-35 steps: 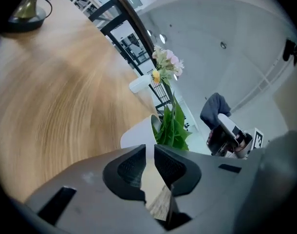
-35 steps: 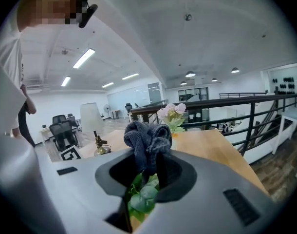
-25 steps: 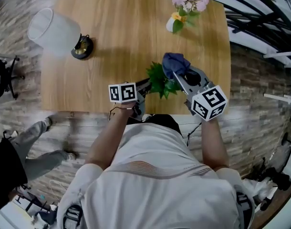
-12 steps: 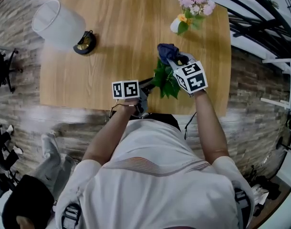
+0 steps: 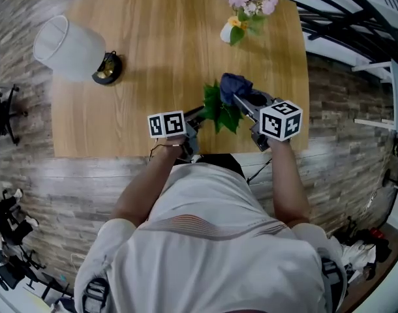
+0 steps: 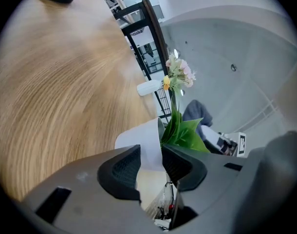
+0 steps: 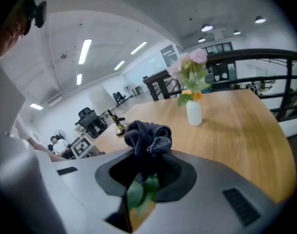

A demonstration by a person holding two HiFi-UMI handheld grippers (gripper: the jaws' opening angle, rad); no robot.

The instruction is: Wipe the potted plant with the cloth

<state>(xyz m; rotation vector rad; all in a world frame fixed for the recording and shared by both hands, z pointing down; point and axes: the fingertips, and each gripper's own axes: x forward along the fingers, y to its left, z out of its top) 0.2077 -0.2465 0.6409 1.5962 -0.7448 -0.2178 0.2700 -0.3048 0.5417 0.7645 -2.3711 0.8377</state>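
Your right gripper (image 7: 147,172) dropping since earlier frame, clamping cloth (image 7: 148,138) onto potted plant (image 5: 218,109) leaves just below tips. Your left gripper (image 6: 151,161) jaws opening, pot (image 6: 141,141) between them. Wiping seemingly just starting; most leaves remaining.

Table (image 5: 166,51) — potted plant (image 5: 218,109) stands near the front edge, right of centre. Cloth (image 5: 235,87) sits over the plant's far right side. Flower vase (image 5: 228,31) behind it at the far edge. Lamp (image 5: 72,44) far left — well apart from both.
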